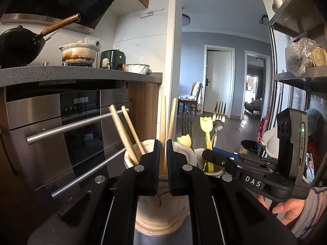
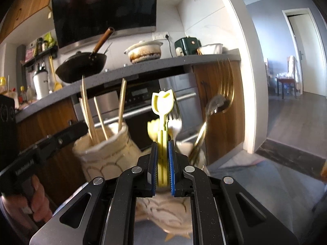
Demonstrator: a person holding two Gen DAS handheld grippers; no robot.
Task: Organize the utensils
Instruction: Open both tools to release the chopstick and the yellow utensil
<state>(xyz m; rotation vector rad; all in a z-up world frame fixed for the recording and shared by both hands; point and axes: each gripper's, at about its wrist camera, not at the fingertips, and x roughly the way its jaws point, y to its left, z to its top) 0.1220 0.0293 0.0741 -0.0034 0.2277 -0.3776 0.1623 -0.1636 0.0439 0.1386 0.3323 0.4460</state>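
- Where the black gripper bodies fill the lower part of each wrist view, the bases of both cream ceramic holders and the surface under them are hidden.
- The left gripper (image 1: pixel 163 161) is clamped on a pale wooden chopstick (image 1: pixel 162 122), which stands nearly upright between the blue pads; a second stick rises just beside it.
- That chopstick's lower end passes behind the fingers into the cream ceramic utensil jar with scalloped line pattern (image 2: pixel 106 155); whether it reaches the bottom cannot be told.
- Two more wooden chopsticks (image 1: pixel 124 130) lean left out of the same jar.
- The right gripper (image 2: pixel 162 163) is clamped on the handle of a yellow plastic tulip-shaped utensil (image 2: pixel 162 106), held upright; its lower end is cut off by the pads.
- This utensil stands over the second cream ceramic holder (image 1: pixel 199 153), just to the right of the jar.
- Gold-coloured metal forks (image 1: pixel 219 110) and a blurred metal spoon (image 2: pixel 214 104) lean rightward from the second holder; its rim is mostly covered.
- A second yellow tulip piece (image 1: pixel 185 139) shows low between the holders; its form is hard to make out.
- Beyond: a stainless built-in oven (image 1: pixel 67 122) under a grey speckled countertop (image 1: pixel 81 71).
- On the countertop: a black wok with wooden handle (image 2: pixel 81 65), a stained white clay pot (image 2: pixel 144 51) and a dark green appliance (image 2: pixel 187 42).
- Farthest: a grey-walled room with a wooden chair (image 1: pixel 192 100).
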